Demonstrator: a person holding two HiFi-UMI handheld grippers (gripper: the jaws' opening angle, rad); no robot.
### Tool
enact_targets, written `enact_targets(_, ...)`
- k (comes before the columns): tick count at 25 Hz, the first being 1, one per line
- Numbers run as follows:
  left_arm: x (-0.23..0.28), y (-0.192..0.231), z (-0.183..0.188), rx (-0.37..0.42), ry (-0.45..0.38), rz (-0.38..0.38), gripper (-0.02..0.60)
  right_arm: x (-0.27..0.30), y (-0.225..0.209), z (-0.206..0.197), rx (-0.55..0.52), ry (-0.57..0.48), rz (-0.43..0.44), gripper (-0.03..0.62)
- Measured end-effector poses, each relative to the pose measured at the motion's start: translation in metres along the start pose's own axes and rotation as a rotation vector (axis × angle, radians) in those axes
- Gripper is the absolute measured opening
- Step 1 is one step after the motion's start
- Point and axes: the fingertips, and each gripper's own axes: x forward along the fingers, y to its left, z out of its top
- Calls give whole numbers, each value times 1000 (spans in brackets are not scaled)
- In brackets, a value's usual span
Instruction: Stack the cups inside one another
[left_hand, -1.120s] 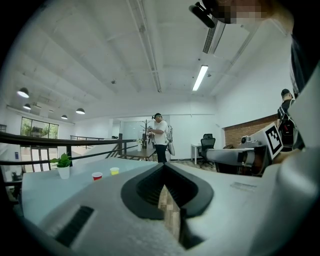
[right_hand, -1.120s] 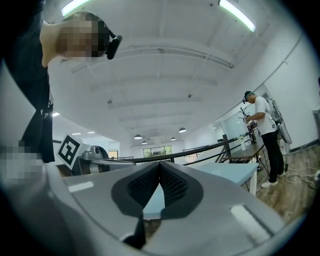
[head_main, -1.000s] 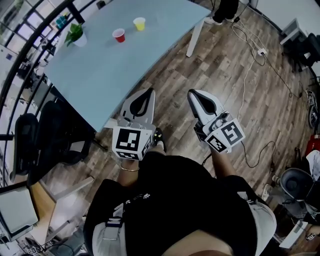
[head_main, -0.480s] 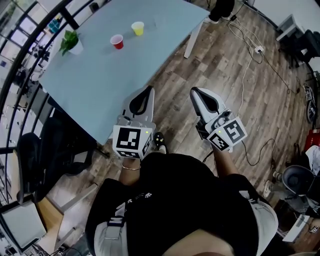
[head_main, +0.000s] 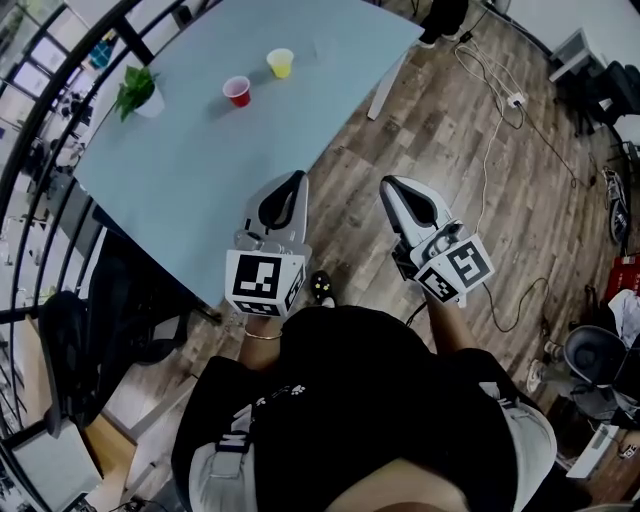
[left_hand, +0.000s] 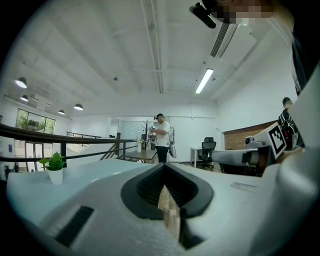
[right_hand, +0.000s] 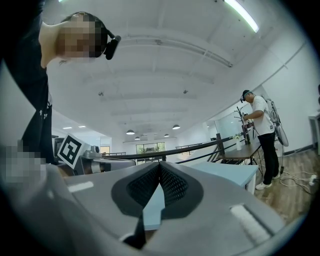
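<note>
A red cup (head_main: 237, 91) and a yellow cup (head_main: 281, 62) stand upright and apart on the far part of a light blue table (head_main: 196, 172). Both grippers are held level in front of the person's body, well short of the cups. My left gripper (head_main: 296, 177) hangs over the table's near edge; its jaws meet at the tip with nothing between them, as the left gripper view (left_hand: 162, 165) also shows. My right gripper (head_main: 386, 184) is over the wooden floor beside the table, shut and empty (right_hand: 160, 163). Neither gripper view shows the cups.
A small potted plant (head_main: 137, 92) stands on the table's left side. A black office chair (head_main: 108, 300) and a railing are at the left. Cables (head_main: 497, 130) trail over the floor at the right. A person (left_hand: 161, 137) stands by a distant desk.
The table and the cups have slid lower in the head view, so they are nearer. Both grippers keep their place before the body, still shut.
</note>
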Motion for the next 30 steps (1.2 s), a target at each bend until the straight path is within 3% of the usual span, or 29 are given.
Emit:
enact_targets(19,5,48,-8,-25,-5,19,-8,50,0,-11,-10,33,17,3)
enact_targets(30,14,79,-7,-3,8,125,-8,98,-24,-14,13,28,116,3)
